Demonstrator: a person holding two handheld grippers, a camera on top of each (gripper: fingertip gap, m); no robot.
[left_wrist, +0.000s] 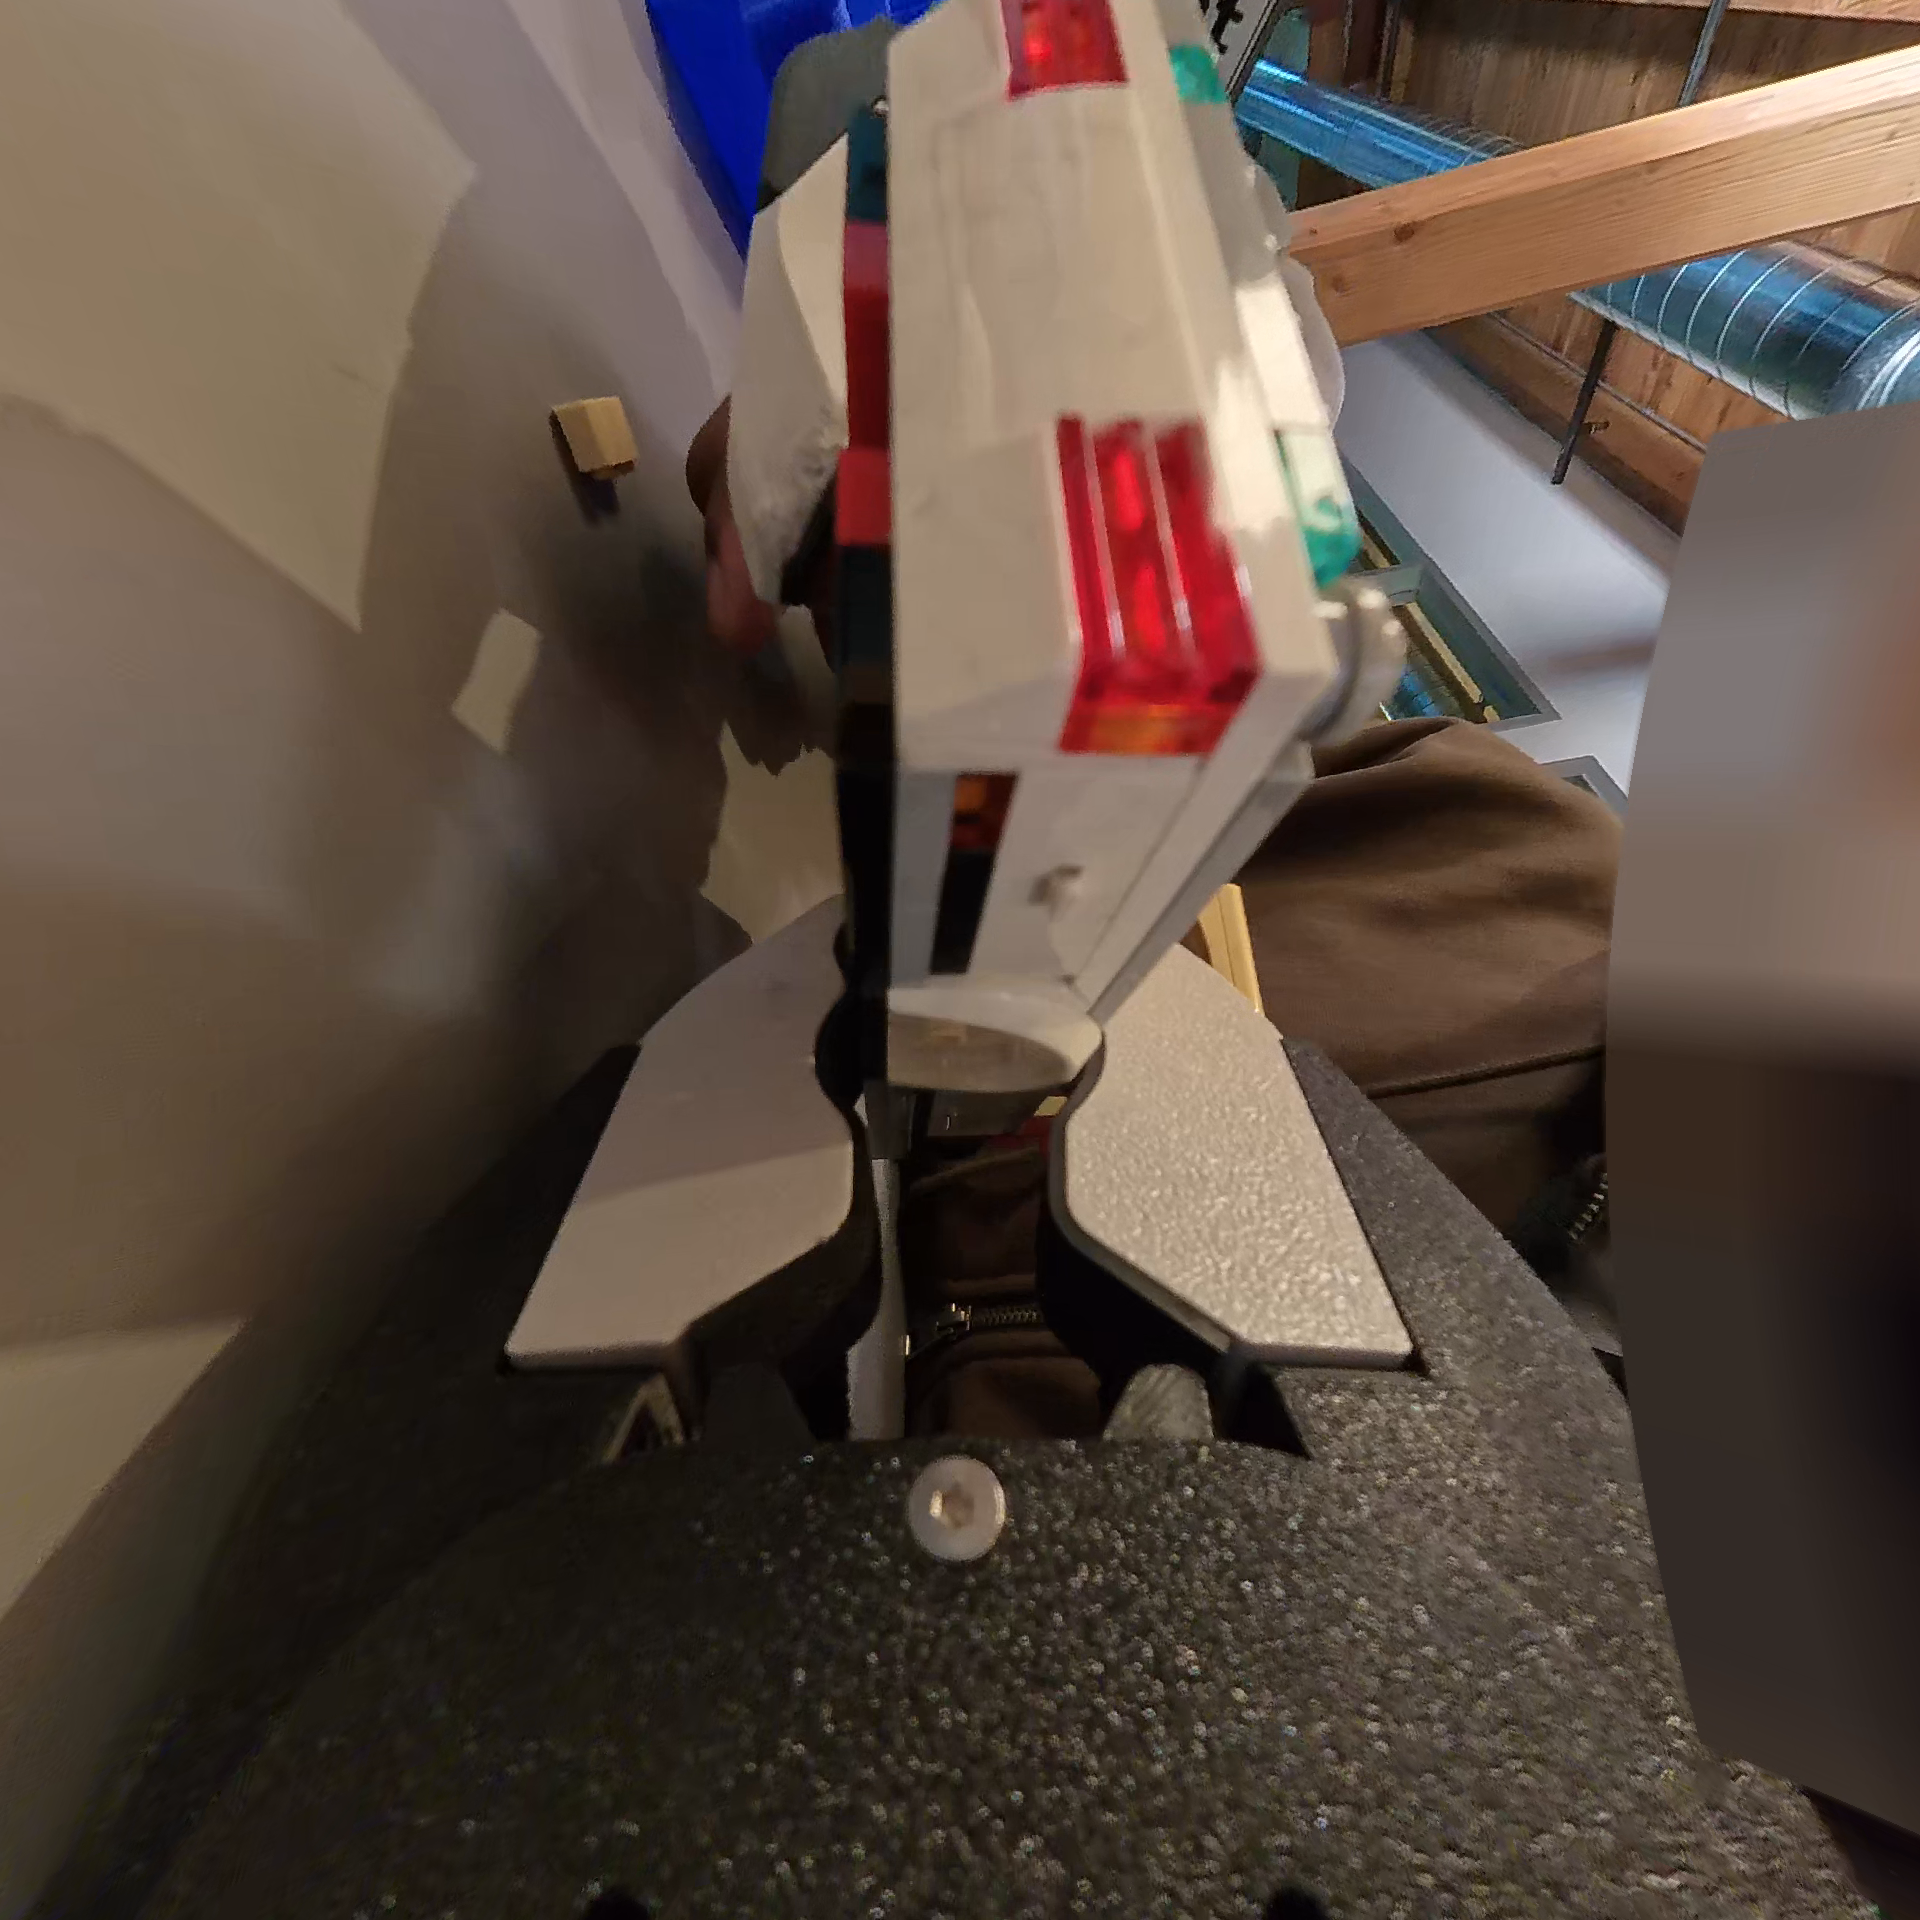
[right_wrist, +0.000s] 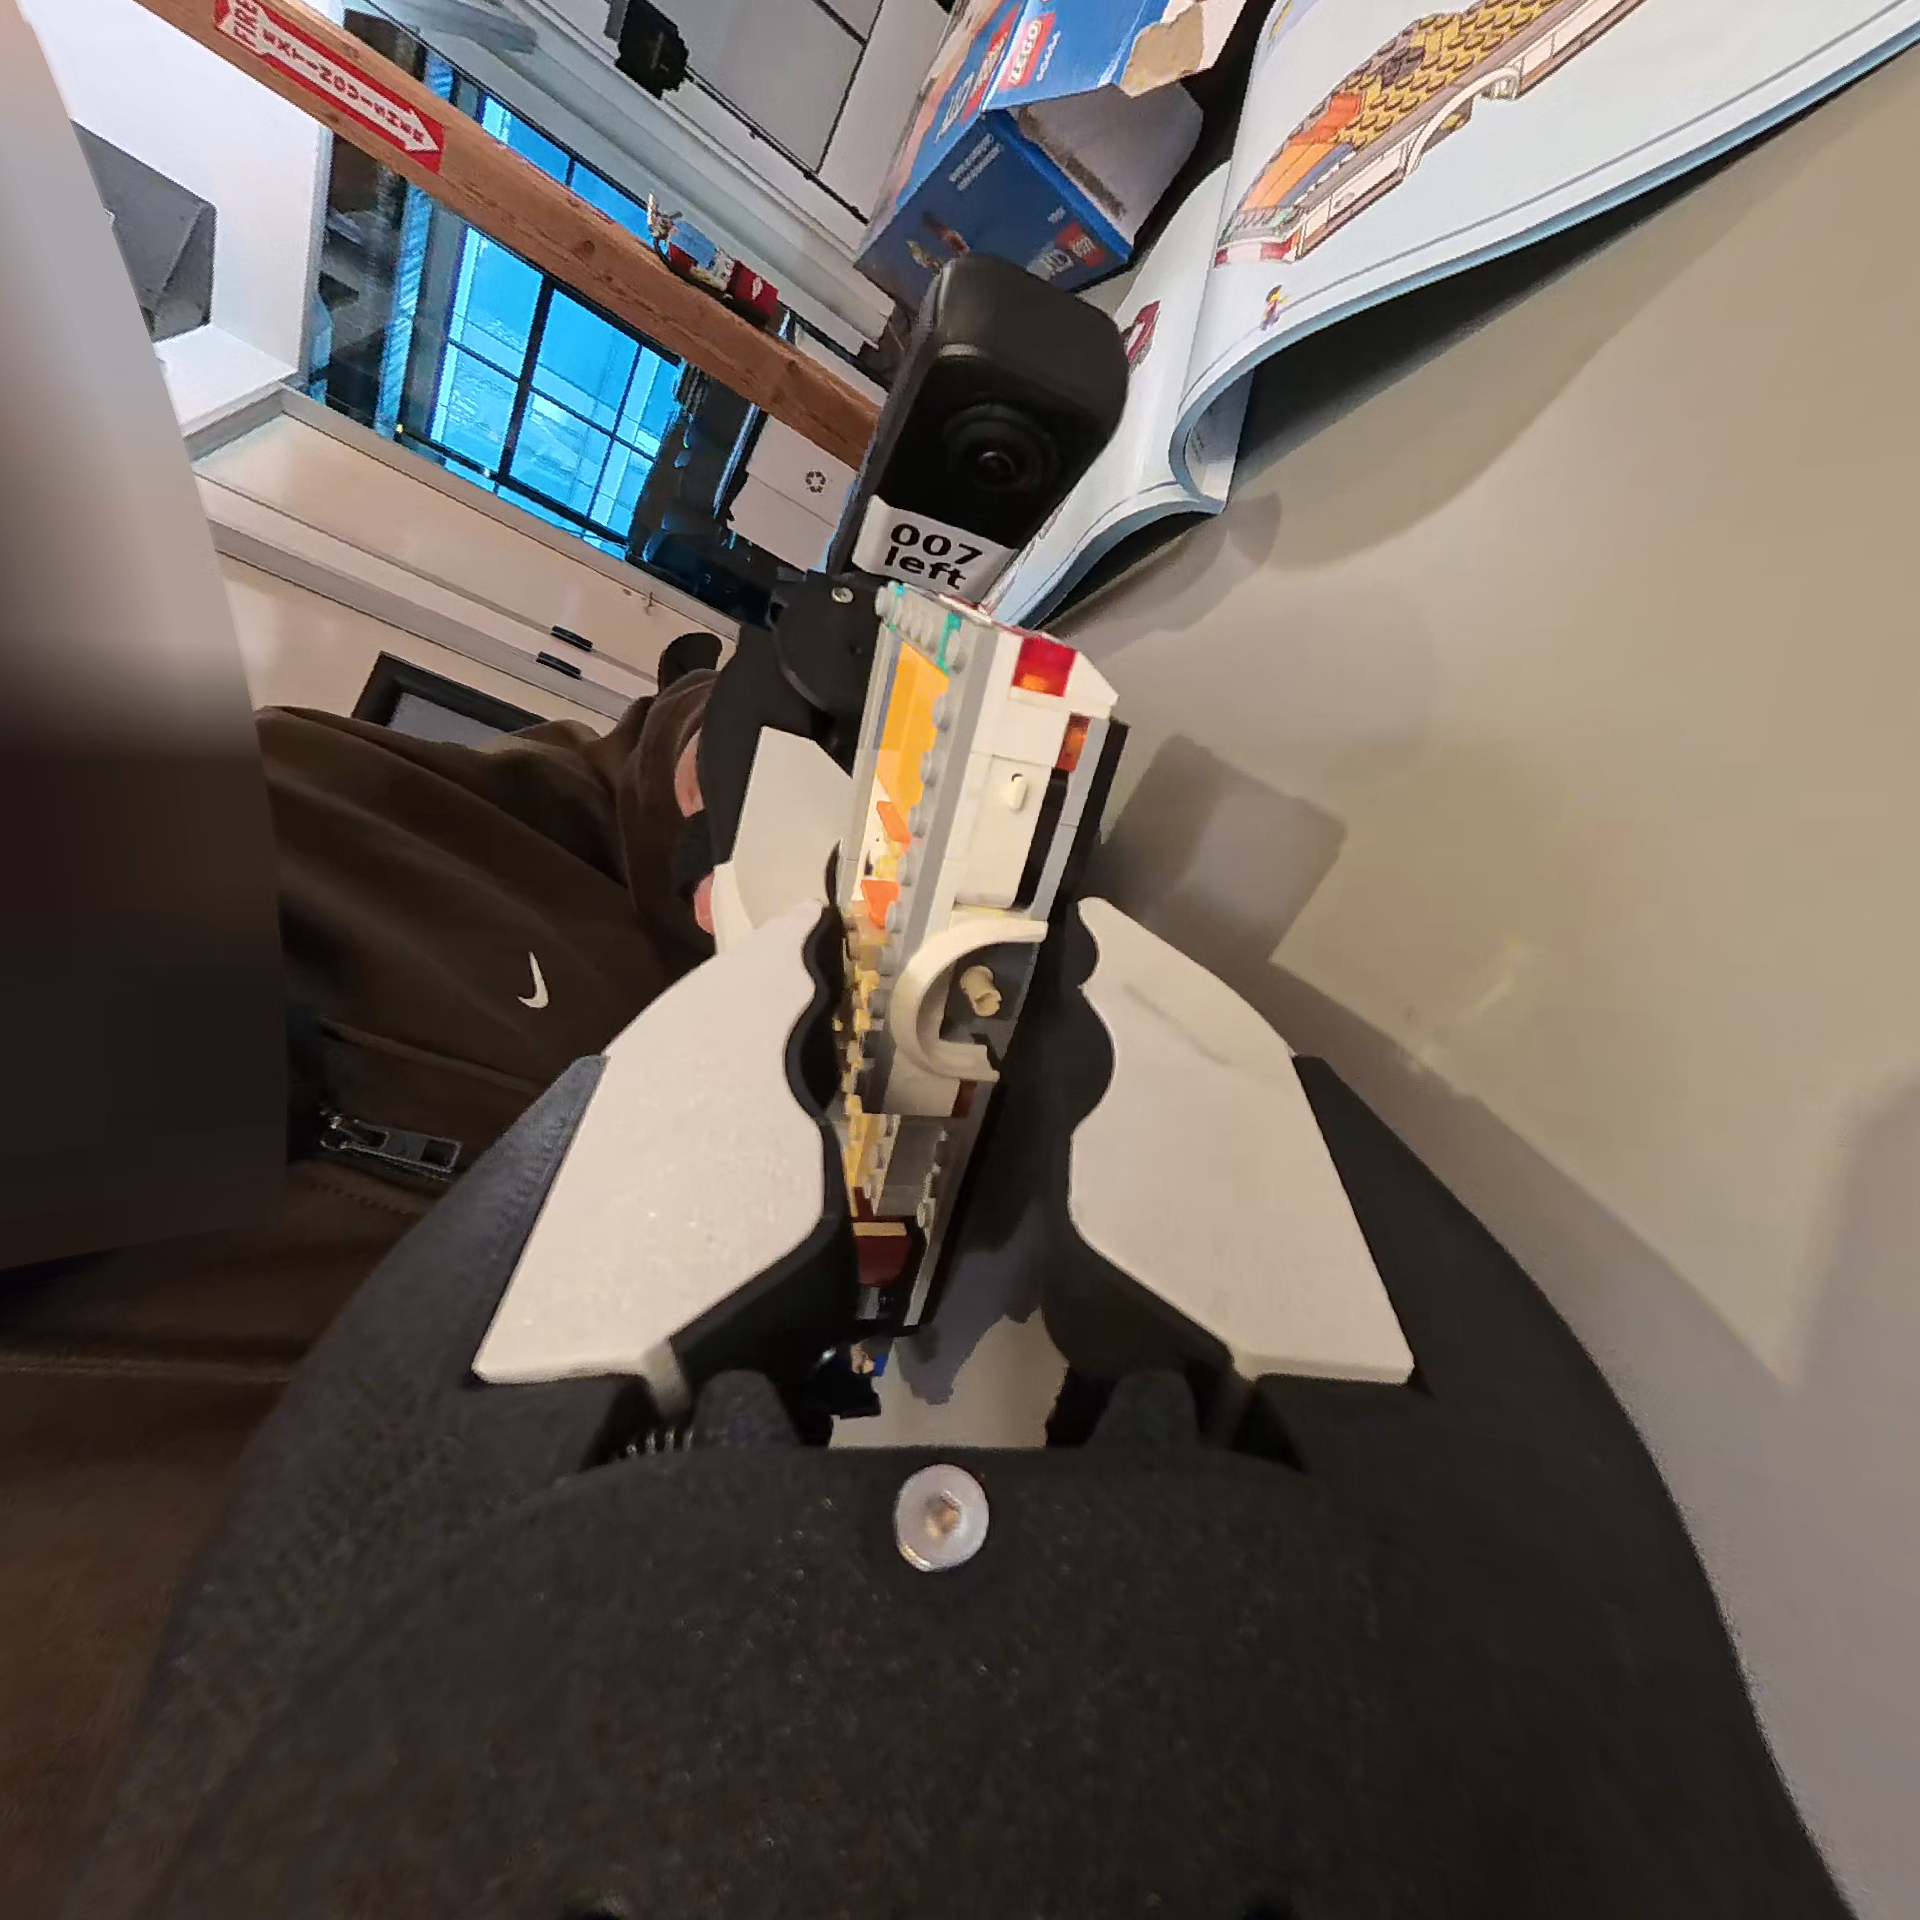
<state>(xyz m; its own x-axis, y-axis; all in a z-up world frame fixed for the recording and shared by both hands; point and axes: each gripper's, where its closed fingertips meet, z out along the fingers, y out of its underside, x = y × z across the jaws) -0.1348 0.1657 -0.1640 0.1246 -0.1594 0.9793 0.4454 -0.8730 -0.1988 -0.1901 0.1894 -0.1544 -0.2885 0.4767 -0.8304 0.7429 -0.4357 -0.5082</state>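
Dead centre in the left wrist view, the left gripper (left_wrist: 966, 1018) holds a brick model (left_wrist: 1039, 520), white with red see-through pieces. Its jaws stand narrow, and both fingers press the model's near end, by a round white arch. The model rises toward 12 o'clock, clear of the table (left_wrist: 208, 727). Over to the right wrist view: the right gripper (right_wrist: 940, 966) has the same model (right_wrist: 977, 831) at its other end. Jaws narrow again, one pad on the studded side, the other against the black edge, as far as the view shows. The left gripper's camera sits at 12 o'clock behind the model. At 1 o'clock lie an open booklet (right_wrist: 1455, 208) and a torn blue box (right_wrist: 1018, 197). A small tan brick (left_wrist: 592, 436) lies on the table at 10 o'clock in the left wrist view.
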